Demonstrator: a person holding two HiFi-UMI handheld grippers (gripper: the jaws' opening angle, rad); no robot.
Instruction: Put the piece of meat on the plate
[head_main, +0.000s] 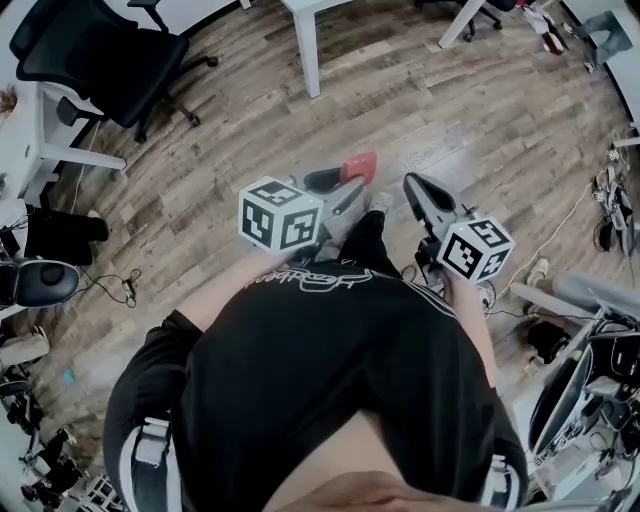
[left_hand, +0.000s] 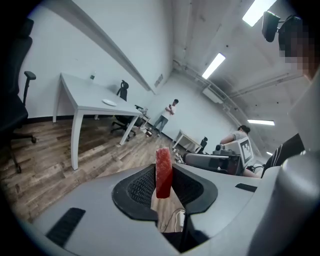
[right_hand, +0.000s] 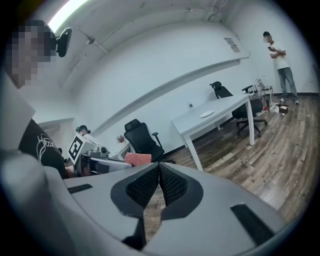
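Observation:
A red slab of meat (left_hand: 163, 172) stands upright between the pads of my left gripper (left_hand: 163, 181), which is shut on it. In the head view the left gripper (head_main: 352, 180) is held in front of my body over the wooden floor, with the meat (head_main: 358, 166) at its tip. My right gripper (head_main: 412, 186) is just to its right, and its jaws (right_hand: 159, 174) are shut with nothing in them. The right gripper view shows the meat (right_hand: 138, 159) off to the left. A small white plate (right_hand: 206, 114) lies on a white table (right_hand: 227, 107) across the room; the plate (left_hand: 108, 102) also shows in the left gripper view.
A black office chair (head_main: 100, 50) stands at the far left, and white table legs (head_main: 306, 45) stand ahead. Cables and gear (head_main: 610, 200) lie along the right. A person (right_hand: 280, 60) stands at the far end of the room. Another person (left_hand: 240, 136) sits at a desk.

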